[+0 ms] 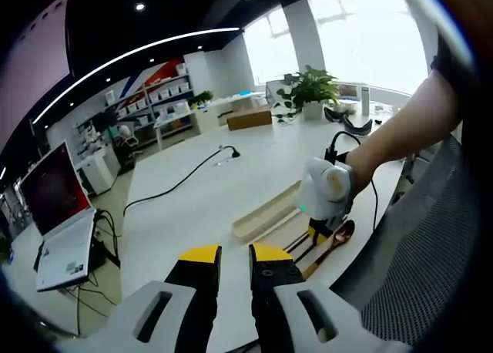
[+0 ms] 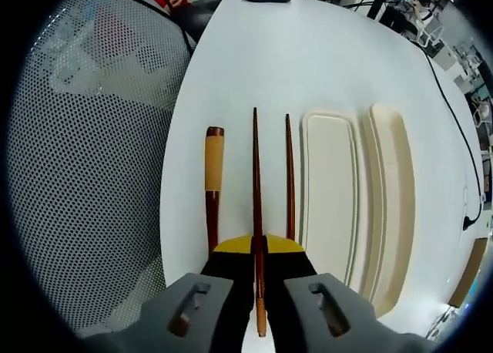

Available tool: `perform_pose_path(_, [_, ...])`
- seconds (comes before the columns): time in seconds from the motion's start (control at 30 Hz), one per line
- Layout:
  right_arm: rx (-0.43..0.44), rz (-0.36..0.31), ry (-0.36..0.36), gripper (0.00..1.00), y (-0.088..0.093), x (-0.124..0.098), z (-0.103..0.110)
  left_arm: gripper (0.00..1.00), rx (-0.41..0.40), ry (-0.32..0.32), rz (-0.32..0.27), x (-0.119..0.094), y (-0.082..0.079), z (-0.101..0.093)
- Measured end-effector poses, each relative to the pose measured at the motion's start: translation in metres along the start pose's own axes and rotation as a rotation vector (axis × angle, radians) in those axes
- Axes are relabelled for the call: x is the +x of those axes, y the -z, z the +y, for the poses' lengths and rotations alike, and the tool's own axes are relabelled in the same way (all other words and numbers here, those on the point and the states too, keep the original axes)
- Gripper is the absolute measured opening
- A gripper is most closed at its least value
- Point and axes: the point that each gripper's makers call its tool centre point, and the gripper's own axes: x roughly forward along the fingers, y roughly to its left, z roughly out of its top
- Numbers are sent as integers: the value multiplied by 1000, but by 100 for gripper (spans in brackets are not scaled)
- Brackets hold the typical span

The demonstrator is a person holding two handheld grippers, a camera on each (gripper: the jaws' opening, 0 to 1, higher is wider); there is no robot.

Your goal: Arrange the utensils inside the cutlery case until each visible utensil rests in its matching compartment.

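Dark wooden chopstick [image 2: 256,183] (slender, tapering) pinched between right gripper [image 2: 259,249] jaws

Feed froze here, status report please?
Right gripper shut on dark wooden chopstick. Left gripper open, empty. Cream plastic cutlery case empty. Nothing blocking.

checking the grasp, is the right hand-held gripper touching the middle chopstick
Touching: the right gripper view shows the right hand-held gripper with jaws closed on the middle chopstick.
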Motion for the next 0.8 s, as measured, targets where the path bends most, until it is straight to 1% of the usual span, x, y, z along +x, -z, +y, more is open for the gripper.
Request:
perform_pose_path(0.13, [13,-3,1,0,1,-3,0,14,1,3,2,0,0,0])
perform_pose_path(0.37, [4,-10,23,0,-1,-15,-5,14,4,5,1,0,0,-1])
perform_pose_path(0.4, [0,-8,32,0,-1,-16,-7,14,4,4,1,0,0,-1])
perform_pose_path(0.47, [-30,27,66,0,3,-19,-12,14,4,5,0,0,0,-1])
perform_pose_path(0.57, [-20,15,61,0,1,-22,-13,14,1,6,1,0,0,-1])
perform_pose_path(0.67, [-16,17,65,0,2,-25,-16,14,2,5,1,0,0,0])
perform_pose_path(0.8, [22,-10,44,0,2,-27,-17,14,2,3,0,0,0,0])
